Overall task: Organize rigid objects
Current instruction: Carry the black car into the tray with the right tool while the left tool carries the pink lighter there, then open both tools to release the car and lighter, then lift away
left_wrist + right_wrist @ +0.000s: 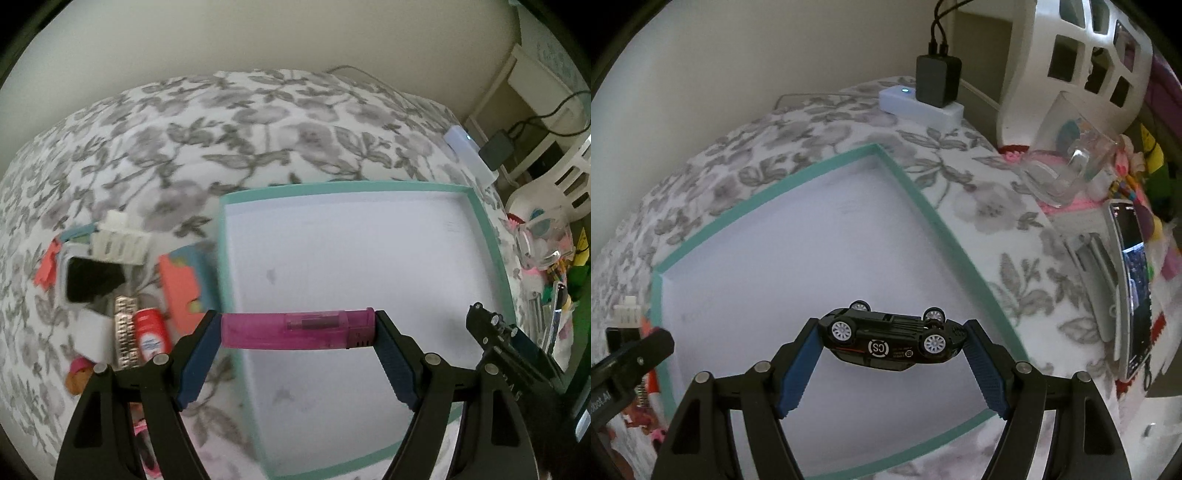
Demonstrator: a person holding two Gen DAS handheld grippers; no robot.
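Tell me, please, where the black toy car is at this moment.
In the right wrist view, the black toy car is held upside down between the right gripper's fingers, above the white floor of the teal-rimmed tray.

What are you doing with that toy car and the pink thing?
A person is tidying small things with two hand-held grippers. The left gripper is shut on a pink lighter, and the right gripper is shut on an upside-down black toy car. Both hang over the empty teal-rimmed tray on the flowered bedspread.

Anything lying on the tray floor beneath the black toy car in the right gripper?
No. In the right wrist view the black toy car hangs over bare white floor of the teal-rimmed tray.
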